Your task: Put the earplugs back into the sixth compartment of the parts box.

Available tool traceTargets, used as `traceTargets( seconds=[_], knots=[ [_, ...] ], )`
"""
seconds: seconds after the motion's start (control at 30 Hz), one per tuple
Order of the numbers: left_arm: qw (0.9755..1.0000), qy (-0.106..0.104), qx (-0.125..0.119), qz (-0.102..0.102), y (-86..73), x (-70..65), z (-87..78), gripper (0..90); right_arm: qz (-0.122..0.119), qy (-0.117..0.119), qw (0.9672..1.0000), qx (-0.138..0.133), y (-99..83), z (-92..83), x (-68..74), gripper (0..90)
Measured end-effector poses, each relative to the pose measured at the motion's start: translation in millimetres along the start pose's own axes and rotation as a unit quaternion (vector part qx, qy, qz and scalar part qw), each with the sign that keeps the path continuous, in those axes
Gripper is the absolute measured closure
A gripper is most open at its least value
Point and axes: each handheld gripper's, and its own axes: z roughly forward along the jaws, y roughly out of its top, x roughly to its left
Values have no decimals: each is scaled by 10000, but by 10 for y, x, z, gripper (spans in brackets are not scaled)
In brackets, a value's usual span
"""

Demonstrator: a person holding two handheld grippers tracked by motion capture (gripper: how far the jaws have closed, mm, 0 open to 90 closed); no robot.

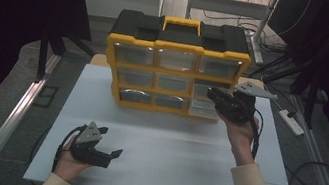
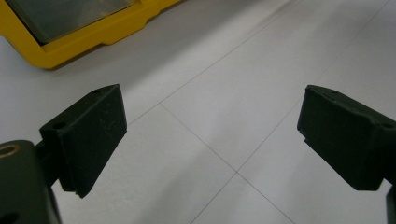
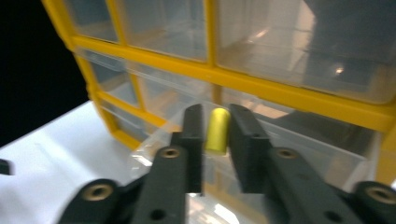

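Yellow-framed drawer organizer (image 1: 176, 64) stands at the far edge of the bench (image 1: 169, 144), 9 clear drawers in 3 rows. Lower right drawer (image 1: 202, 106) is pulled out. Right gripper (image 3: 216, 135) sits at that drawer; small yellow cylinder (image 3: 217, 131) lies between its jaws, slightly apart, no clamping visible. Left gripper (image 1: 110, 147) near the bench's near-left corner, jaws wide apart, nothing between
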Motion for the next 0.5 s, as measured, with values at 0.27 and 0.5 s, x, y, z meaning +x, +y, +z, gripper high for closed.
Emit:
traceTargets(
  seconds=[0.27, 0.5],
  knots=[
    [10000, 11, -5, 9, -1, 0, -4, 80, -300, -192, 9992, -204, -30, -109, 107, 306],
    [10000, 29, -15, 4, -7, -4, -5, 80, -458, 91, 9987, -219, -298, -464, 268, 299]
  ],
)
